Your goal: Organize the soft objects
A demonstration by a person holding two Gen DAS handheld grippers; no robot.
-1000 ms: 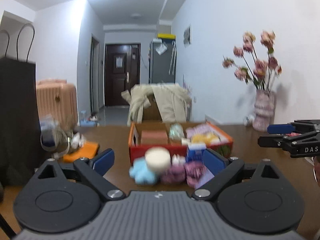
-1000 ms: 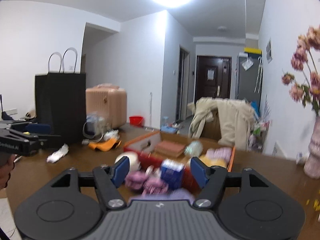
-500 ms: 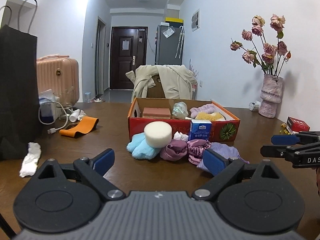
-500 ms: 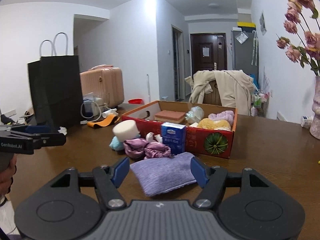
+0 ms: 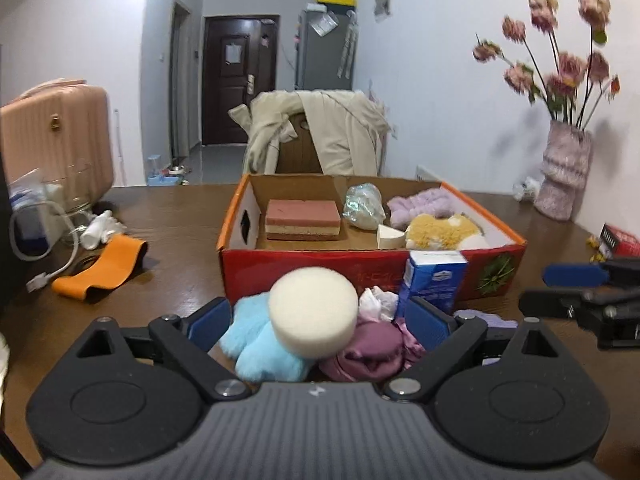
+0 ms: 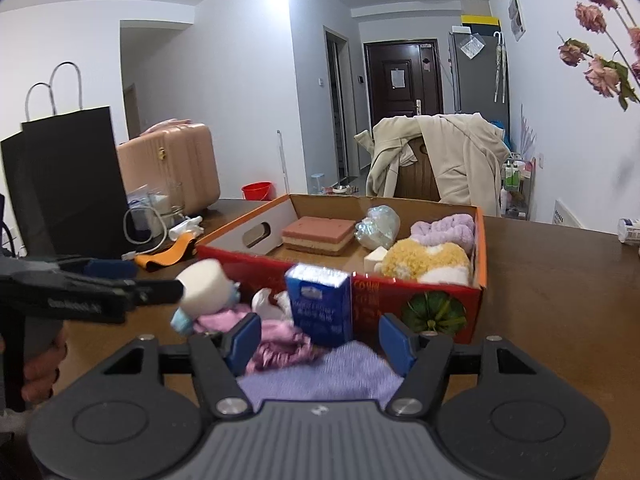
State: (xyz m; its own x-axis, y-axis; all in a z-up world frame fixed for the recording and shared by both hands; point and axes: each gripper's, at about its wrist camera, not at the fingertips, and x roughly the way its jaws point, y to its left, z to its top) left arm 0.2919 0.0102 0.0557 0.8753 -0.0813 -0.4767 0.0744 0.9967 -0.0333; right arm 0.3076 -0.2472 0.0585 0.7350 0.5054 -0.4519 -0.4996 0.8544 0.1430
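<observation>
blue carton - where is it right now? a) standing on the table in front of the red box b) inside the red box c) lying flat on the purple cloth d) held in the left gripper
a: the blue carton stands upright on the table against the outside front wall of the red box, behind the purple cloth, with no gripper pad on it.

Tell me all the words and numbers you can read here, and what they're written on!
Nothing here reads clearly.
Left gripper, side lettering: blurred, not readable.
Blue carton, white print on the front: too blurred to read.
Red box, gold marks on its front wall: too small and blurred.
Paper on the dark door: too small.
Small red packet on the table: print too small.
</observation>
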